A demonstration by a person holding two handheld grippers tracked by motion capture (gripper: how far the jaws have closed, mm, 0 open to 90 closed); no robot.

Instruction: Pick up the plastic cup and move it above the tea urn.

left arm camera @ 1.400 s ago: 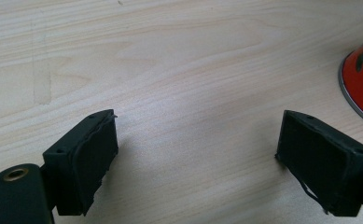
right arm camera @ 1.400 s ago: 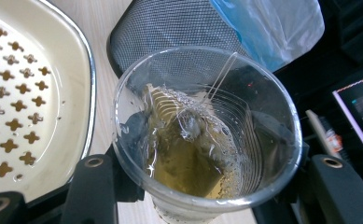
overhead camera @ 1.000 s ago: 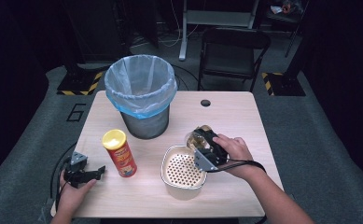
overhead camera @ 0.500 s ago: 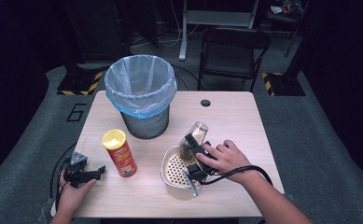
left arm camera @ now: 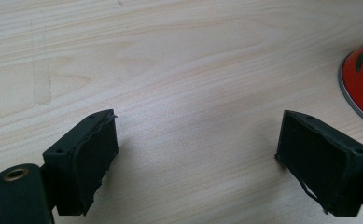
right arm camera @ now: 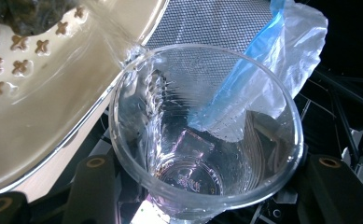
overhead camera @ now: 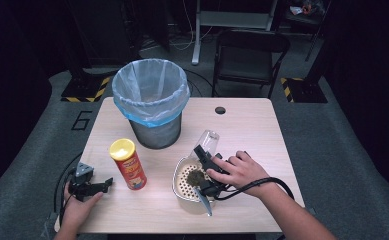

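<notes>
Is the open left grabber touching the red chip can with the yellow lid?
Apart. In the high view, bare wooden table shows between the left gripper and the red chip can with the yellow lid; the left gripper view shows nothing between its open jaws.

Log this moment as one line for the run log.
right gripper: shut on clear plastic cup, tipped over strainer bowl | left gripper: open, idle on table

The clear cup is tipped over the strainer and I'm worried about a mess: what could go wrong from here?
1. The clear cup is gripped by the right gripper near its base; thin plastic could slip or buckle.
2. Its mouth sits right at the strainer rim, so liquid might run onto the table.
3. The dark clump may splash.
</notes>
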